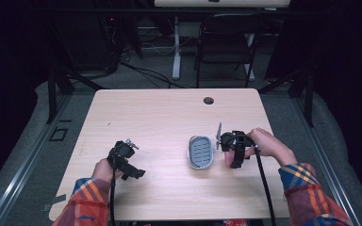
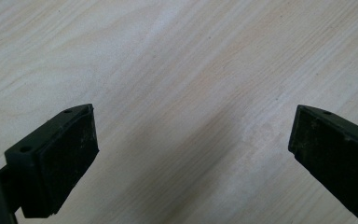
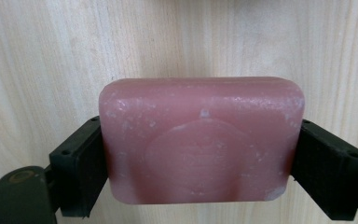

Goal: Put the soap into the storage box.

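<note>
Right gripper (image 3: pixel 200 154) clamping pink soap (image 3: pixel 200 140), apparently just beside soap dish (image 1: pixel 200 152), left gripper (image 2: pixel 191 149) spread wide

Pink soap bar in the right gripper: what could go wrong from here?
1. The soap bar is held only by its two short ends between the right gripper fingers; its smooth surface might let it slip or rotate.
2. The soap dish is small and sits loose on the table, so a lowered bar could catch its rim and push it aside.
3. The left gripper is open over bare wood, not steadying the dish.
</note>
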`<state>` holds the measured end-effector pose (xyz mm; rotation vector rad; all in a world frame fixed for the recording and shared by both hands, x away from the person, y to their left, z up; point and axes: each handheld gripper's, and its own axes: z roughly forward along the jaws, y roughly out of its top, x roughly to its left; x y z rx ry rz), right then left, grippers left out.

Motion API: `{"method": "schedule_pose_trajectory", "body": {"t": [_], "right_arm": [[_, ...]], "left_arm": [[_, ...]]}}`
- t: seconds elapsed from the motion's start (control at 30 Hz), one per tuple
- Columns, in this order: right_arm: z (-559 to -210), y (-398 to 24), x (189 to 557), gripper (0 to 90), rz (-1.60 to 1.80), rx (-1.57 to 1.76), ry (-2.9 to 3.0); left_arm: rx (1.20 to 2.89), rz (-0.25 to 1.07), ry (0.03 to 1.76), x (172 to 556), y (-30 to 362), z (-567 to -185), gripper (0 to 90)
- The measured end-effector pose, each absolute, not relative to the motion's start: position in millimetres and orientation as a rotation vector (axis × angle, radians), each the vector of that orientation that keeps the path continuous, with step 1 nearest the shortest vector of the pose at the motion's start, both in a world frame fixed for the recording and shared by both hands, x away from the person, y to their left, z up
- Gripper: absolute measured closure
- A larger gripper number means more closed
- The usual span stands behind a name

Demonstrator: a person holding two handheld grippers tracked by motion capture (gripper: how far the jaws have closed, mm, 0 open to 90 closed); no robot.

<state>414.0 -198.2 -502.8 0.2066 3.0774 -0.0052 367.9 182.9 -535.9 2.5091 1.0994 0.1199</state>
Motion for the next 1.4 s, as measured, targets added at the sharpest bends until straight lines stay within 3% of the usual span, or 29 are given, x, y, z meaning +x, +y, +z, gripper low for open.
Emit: {"method": "schedule_pose_trajectory", "body": {"t": [1.4], "right_arm": [[-448, -171, 426, 13.2, 0.024, 0.117, 3.027]], "left_arm": [[2.523, 0.114, 1.088, 368, 181, -536, 1.7]]}}
